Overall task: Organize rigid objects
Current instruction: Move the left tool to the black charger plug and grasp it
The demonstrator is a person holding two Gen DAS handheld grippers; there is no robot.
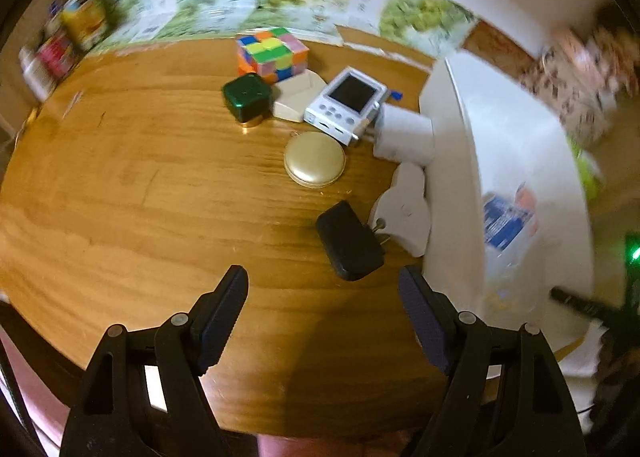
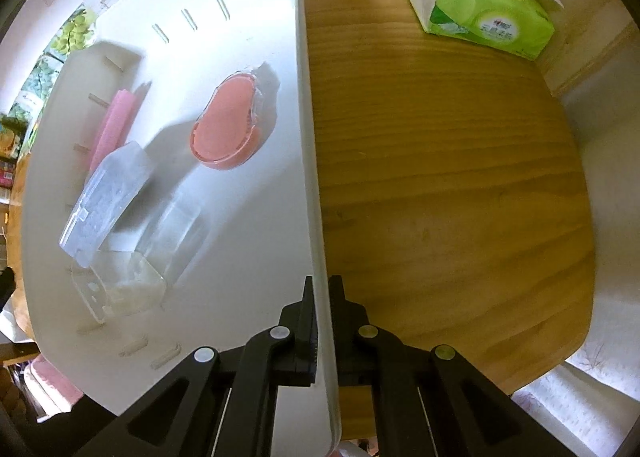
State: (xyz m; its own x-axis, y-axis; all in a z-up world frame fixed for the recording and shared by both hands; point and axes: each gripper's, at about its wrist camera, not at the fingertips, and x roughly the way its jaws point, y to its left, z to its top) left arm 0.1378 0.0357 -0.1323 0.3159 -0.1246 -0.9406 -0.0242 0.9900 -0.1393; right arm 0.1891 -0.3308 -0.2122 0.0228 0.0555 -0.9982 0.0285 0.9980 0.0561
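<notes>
Right wrist view: the right gripper (image 2: 320,289) pinches the wall of the white bin (image 2: 256,97), which holds a pink case (image 2: 226,129) and clear boxes (image 2: 108,197). The left gripper (image 1: 324,289) hangs spread above the wooden surface (image 1: 120,185), near a black pouch (image 1: 350,241), gold compact (image 1: 315,159) and cube (image 1: 272,53).

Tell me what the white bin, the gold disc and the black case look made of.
White bin: smooth, slightly glossy plastic, judging by its thin moulded wall and slots; the right gripper is shut on its rim. Gold disc: satin metallic sheen, metal or coated plastic, hard to say. Black case: matte, rounded corners, probably plastic or rubbery.
</notes>
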